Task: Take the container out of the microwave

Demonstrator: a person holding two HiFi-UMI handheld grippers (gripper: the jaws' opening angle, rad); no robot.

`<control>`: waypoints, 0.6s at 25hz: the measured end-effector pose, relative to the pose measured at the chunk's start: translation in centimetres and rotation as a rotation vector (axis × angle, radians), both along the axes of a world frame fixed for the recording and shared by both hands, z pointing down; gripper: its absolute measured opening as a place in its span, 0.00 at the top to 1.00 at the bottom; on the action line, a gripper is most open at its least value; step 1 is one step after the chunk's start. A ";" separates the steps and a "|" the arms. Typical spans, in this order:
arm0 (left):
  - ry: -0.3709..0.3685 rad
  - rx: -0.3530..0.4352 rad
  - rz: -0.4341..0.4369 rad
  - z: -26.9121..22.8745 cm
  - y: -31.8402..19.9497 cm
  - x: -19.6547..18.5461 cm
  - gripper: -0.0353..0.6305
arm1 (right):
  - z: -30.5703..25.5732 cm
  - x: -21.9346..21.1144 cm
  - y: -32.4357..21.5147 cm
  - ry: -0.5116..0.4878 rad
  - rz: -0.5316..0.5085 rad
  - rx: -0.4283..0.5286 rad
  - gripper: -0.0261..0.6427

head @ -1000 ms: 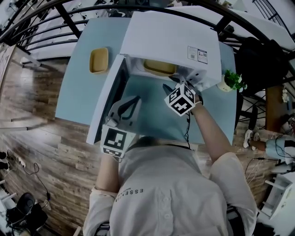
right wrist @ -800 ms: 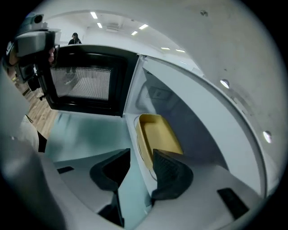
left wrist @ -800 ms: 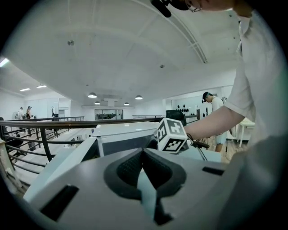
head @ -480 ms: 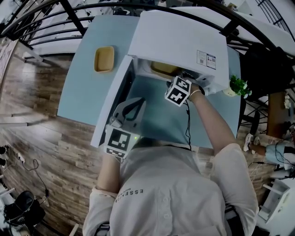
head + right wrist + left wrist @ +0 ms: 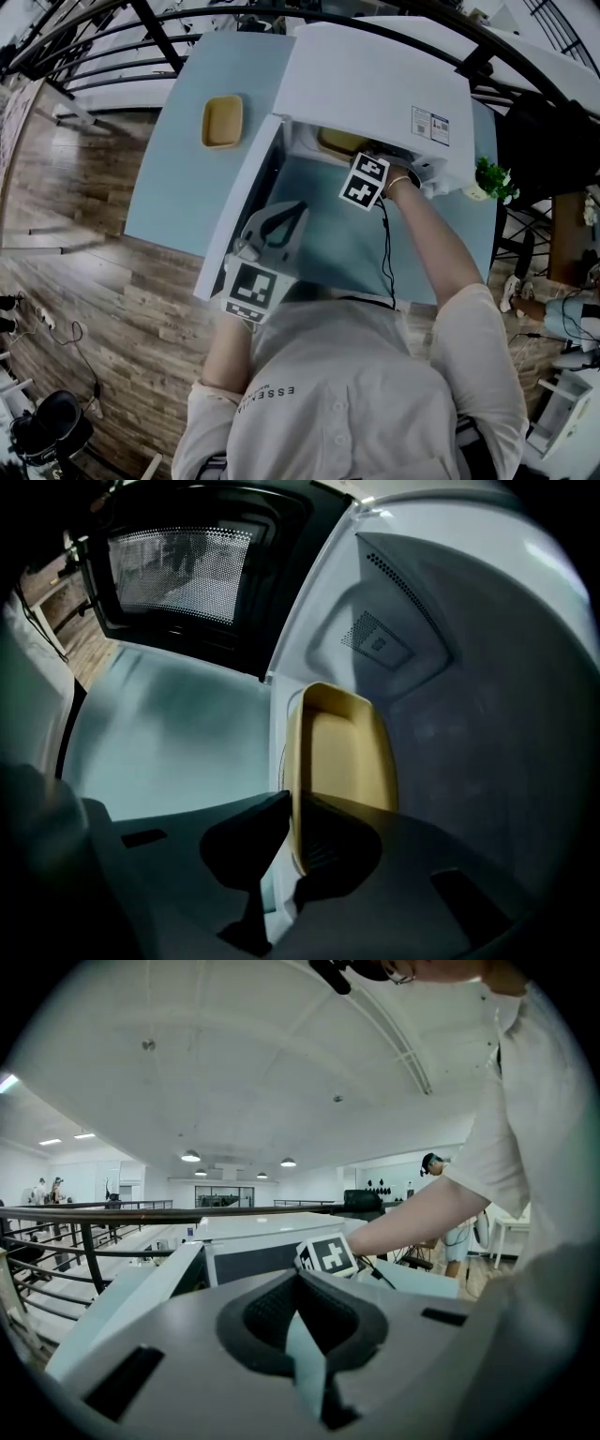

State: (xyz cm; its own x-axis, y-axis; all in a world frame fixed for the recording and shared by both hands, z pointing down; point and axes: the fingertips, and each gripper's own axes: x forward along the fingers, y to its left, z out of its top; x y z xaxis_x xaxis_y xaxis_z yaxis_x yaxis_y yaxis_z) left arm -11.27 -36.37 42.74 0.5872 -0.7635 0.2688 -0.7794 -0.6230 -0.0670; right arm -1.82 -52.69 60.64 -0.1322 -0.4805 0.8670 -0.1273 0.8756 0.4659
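A white microwave (image 5: 375, 84) stands on the pale blue table (image 5: 178, 197) with its door (image 5: 239, 211) swung open to the left. Inside it lies a shallow yellow container (image 5: 342, 752), whose edge shows at the opening (image 5: 339, 142). My right gripper (image 5: 292, 803) reaches into the cavity, and its jaws are closing on the container's near rim, one finger on each side. In the head view only its marker cube (image 5: 367, 181) shows at the opening. My left gripper (image 5: 281, 214) hovers by the door's lower edge, shut and empty (image 5: 300, 1279).
A second yellow container (image 5: 223, 121) sits on the table left of the microwave. A small potted plant (image 5: 492, 178) stands at the microwave's right corner. Black railings run behind the table, and wooden floor lies to the left.
My right gripper has moved down and forward into the microwave opening, its cube now at the cavity's mouth. The left gripper has stayed beside the door.
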 end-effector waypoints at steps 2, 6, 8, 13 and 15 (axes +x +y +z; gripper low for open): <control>-0.002 -0.004 0.011 0.1 0.3 0.0 0.94 | -0.1 -0.3 0.3 -0.009 -0.004 -0.001 0.90; -0.004 -0.002 0.034 0.1 0.5 0.2 0.94 | -0.8 -0.6 0.9 -0.046 0.004 0.004 0.92; -0.009 -0.001 0.052 0.0 0.6 0.4 0.94 | -1.4 -0.7 1.2 -0.059 0.004 0.011 0.92; -0.018 0.007 0.085 -0.1 1.0 1.2 0.94 | -2.0 -0.5 3.1 -0.051 -0.039 0.012 0.92; -0.020 0.010 0.095 -0.2 1.2 1.5 0.94 | -2.1 -0.1 4.0 -0.037 -0.056 0.011 0.92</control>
State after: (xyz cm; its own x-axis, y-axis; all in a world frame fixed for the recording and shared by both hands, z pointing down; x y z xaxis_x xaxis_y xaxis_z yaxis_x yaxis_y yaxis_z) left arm -9.80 -35.13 42.53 0.6515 -0.7075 0.2738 -0.7156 -0.6930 -0.0880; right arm -1.89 -48.67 58.56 -0.1913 -0.4809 0.8556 -0.0954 0.8767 0.4715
